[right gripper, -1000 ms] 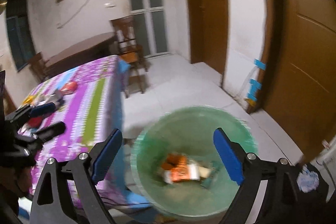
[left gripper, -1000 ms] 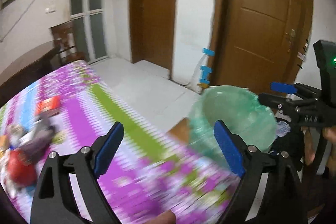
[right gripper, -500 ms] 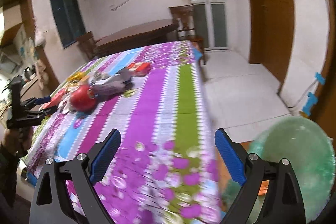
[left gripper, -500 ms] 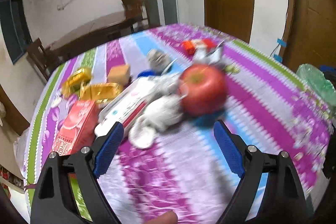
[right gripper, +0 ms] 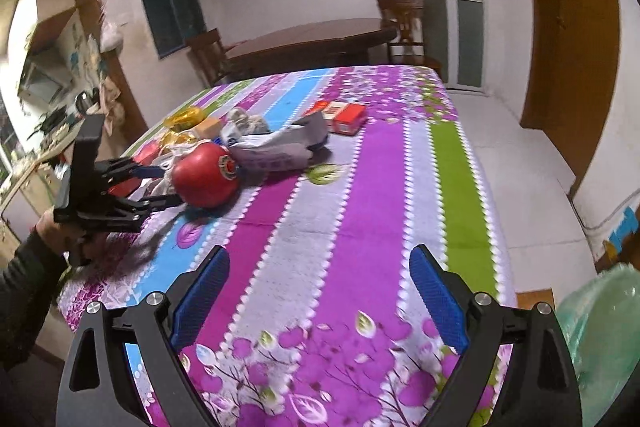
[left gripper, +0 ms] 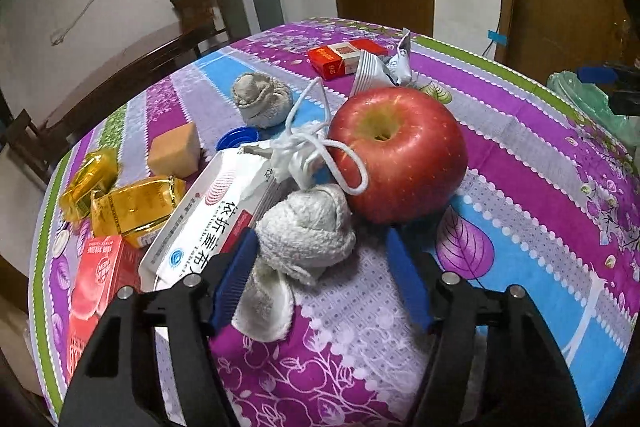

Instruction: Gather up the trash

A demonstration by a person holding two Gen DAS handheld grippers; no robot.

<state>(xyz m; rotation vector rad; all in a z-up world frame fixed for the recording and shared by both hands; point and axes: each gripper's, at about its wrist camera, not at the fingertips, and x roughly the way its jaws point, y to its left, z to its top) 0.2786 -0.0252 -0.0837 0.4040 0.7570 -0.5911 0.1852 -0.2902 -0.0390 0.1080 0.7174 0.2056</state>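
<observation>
My left gripper [left gripper: 320,247] is open, low over the purple tablecloth [left gripper: 540,163]. A crumpled grey-white wad [left gripper: 306,227] lies between its fingertips, its tail by the left finger [left gripper: 236,271]. A red apple [left gripper: 398,153] sits just beyond, with a white string [left gripper: 320,143] over it. A second grey wad [left gripper: 260,99], a silver wrapper [left gripper: 380,69] and a white tissue pack [left gripper: 216,215] lie around. My right gripper [right gripper: 320,267] is open and empty over the table's near edge. It sees the left gripper [right gripper: 156,187] by the apple [right gripper: 208,179]. The green-lined trash bin [right gripper: 600,339] is at lower right.
Gold packets [left gripper: 128,203], a tan block [left gripper: 176,149], a blue cap [left gripper: 236,139] and red boxes [left gripper: 348,57] [left gripper: 94,283] lie on the table. A dark wooden table and chairs [right gripper: 312,43] stand behind. The bin's green liner [left gripper: 588,99] shows past the table's right edge.
Both grippers swung from the bin to the table. The left gripper moved in close to the apple and grey wad, and its jaws narrowed around the wad.
</observation>
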